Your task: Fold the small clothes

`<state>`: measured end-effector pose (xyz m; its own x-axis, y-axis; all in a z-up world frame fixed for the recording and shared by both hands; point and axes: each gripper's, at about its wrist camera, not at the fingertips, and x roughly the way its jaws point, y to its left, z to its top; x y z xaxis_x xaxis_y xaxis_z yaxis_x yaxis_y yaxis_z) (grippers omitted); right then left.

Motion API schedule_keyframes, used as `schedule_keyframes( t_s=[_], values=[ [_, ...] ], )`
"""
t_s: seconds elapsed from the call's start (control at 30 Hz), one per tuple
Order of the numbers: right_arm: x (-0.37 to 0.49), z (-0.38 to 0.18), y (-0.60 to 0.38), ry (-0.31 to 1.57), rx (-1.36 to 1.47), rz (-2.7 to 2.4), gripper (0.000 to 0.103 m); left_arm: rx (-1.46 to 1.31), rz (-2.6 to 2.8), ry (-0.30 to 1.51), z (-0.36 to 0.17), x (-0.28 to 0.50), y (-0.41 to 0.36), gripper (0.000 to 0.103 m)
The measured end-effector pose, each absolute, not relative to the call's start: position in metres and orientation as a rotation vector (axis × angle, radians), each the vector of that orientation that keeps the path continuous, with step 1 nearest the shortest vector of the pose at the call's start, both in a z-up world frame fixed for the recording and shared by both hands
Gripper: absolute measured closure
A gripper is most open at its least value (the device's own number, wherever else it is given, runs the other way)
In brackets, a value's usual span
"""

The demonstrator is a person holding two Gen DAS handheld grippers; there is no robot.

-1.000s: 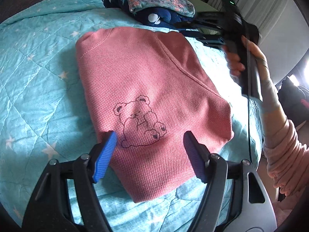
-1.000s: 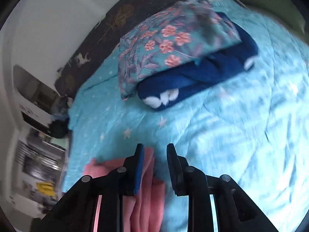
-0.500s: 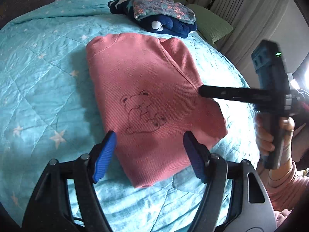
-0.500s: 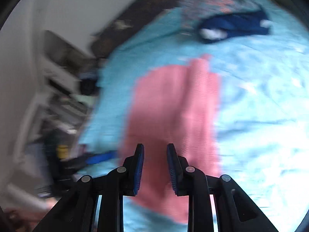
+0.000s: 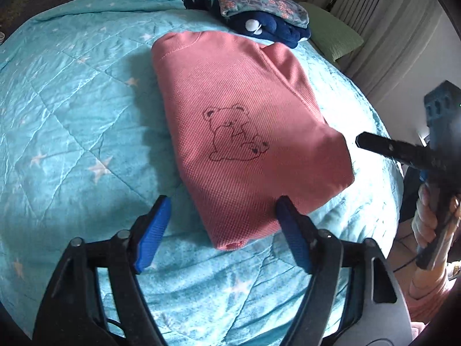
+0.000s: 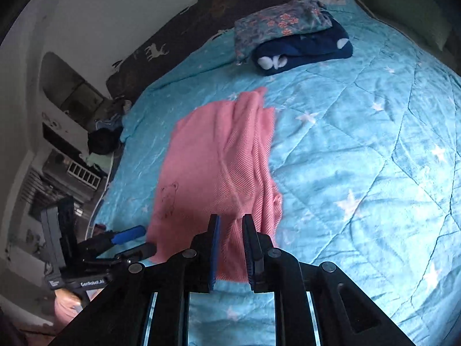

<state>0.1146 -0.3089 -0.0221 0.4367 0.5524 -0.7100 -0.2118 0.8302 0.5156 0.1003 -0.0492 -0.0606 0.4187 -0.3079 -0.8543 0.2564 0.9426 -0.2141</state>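
Nearest, the left gripper [image 5: 222, 219] hung over the near hem of the folded pink waffle-knit top with a bear outline [image 5: 245, 132], its jaws opening wide and gripping nothing. The right gripper [image 6: 230, 242] stood at the top's other side, jaws nearly closed; the narrow gap looked empty, though cloth lay blurred behind it. The top lay flat on the turquoise star-print quilt [image 5: 72, 109]. Farther back sat a stack of folded navy and floral clothes [image 5: 259, 14].
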Motion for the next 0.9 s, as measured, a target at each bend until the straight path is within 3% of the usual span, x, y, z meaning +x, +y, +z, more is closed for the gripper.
schedule_keyframes(
  t_s=[0.2,0.4,0.47,0.53,0.6,0.73,0.9],
  values=[
    [0.117,-0.067,-0.282,1.061,0.257,0.355,0.087,-0.083,-0.325,1.119,-0.081,0.100,-0.039,0.020],
    [0.112,-0.048,-0.295,1.020,0.270,0.332,0.081,-0.078,-0.331,1.111,-0.076,0.091,-0.034,0.020],
    [0.108,-0.040,-0.300,0.992,0.259,0.314,0.075,-0.080,-0.334,1.101,-0.073,0.089,-0.034,0.020],
    [0.105,-0.036,-0.306,0.975,0.302,0.330,0.047,-0.095,-0.338,1.089,-0.069,0.089,-0.033,0.020],
    [0.105,-0.032,-0.313,0.962,0.370,0.361,0.030,-0.133,-0.355,1.078,-0.064,0.090,-0.031,0.020],
    [0.121,-0.032,-0.309,0.975,0.383,0.425,0.022,-0.186,-0.350,1.063,-0.056,0.105,-0.026,0.020],
    [0.150,-0.053,-0.308,1.067,0.434,0.459,0.021,-0.226,-0.347,1.060,-0.056,0.122,-0.021,0.020]
  ],
)
